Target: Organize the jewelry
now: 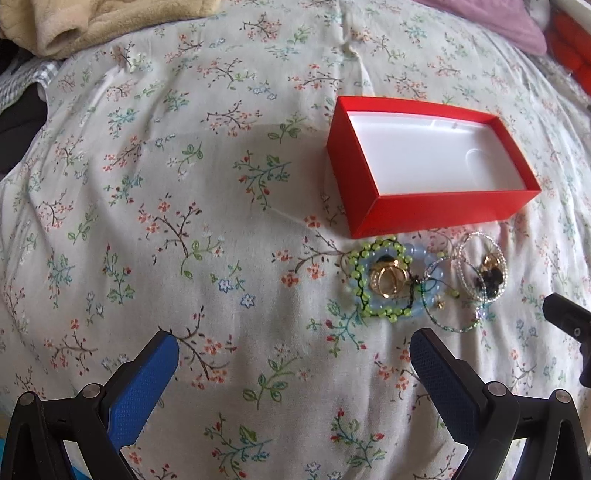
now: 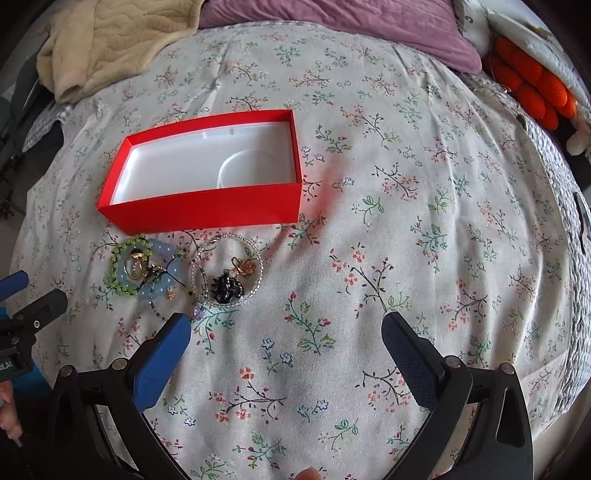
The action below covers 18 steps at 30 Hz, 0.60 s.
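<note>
A red box (image 1: 439, 214) with an empty white inside lies on the floral bedsheet; it also shows in the right wrist view (image 2: 207, 210). A heap of jewelry lies just in front of it: a green bead bracelet (image 1: 360, 291) (image 2: 120, 258), a pale blue bead bracelet (image 1: 424, 258) (image 2: 162, 288), gold rings (image 1: 388, 282), clear bead bangles (image 1: 476, 269) (image 2: 221, 273) and a black piece (image 2: 226, 290). My left gripper (image 1: 293, 345) is open, near and left of the heap. My right gripper (image 2: 286, 330) is open, right of the heap.
A beige blanket (image 2: 110, 40) lies at the far left of the bed, a purple pillow (image 2: 369, 26) at the back, and orange plush items (image 2: 532, 85) at the far right. The floral sheet (image 2: 424, 221) stretches to the right of the box.
</note>
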Each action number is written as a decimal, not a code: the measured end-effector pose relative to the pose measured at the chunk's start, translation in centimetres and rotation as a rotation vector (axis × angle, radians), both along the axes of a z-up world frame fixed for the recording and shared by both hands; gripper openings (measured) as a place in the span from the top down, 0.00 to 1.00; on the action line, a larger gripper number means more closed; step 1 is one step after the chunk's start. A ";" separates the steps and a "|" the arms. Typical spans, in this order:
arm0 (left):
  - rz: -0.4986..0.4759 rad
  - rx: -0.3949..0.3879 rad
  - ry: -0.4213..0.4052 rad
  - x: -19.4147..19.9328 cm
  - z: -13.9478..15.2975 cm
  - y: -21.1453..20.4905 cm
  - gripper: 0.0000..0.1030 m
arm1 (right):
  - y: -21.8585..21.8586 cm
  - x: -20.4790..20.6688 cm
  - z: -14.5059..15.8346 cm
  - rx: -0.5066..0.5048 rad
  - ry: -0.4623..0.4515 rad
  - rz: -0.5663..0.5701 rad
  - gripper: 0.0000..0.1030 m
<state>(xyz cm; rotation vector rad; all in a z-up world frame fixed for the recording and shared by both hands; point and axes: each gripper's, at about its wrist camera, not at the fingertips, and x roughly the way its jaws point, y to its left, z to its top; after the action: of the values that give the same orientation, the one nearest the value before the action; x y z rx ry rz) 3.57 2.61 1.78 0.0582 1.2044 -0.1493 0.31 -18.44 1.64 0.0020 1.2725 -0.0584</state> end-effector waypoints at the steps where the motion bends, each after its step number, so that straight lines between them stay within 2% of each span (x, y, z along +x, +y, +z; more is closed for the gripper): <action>1: -0.004 -0.002 0.004 0.3 -0.1 -0.1 0.00 | 0.1 0.3 0.0 -0.003 0.000 0.005 0.00; 3: -0.010 -0.019 0.018 0.8 -0.3 -0.2 0.00 | 0.1 1.0 -0.1 0.000 0.009 0.009 0.00; 6: -0.023 -0.075 0.020 1.1 -1.2 -0.2 0.01 | -0.2 1.5 -0.4 0.057 0.030 0.011 0.00; 8: -0.039 -0.117 0.052 1.2 -2.0 -0.3 0.05 | -0.5 1.9 -0.7 0.082 0.038 -0.001 0.00; 10: -0.052 -0.155 0.066 1.2 -2.4 -0.3 0.13 | -1.0 2.3 -1.0 0.098 0.043 -0.024 0.00; 13: -0.079 -0.184 0.060 0.7 -2.6 -0.8 0.16 | -2.0 2.8 -1.5 0.137 0.056 -0.066 0.08; 18: -0.223 -0.246 0.056 -0.4 -2.6 -3.7 0.21 | -2.8 3.8 -2.7 0.209 0.077 -0.103 0.32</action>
<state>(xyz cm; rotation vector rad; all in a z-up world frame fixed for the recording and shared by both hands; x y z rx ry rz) 3.13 -1.08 -0.79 -0.0273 1.2254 -0.4959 4.11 -21.23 -1.10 0.2476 1.3502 -0.0142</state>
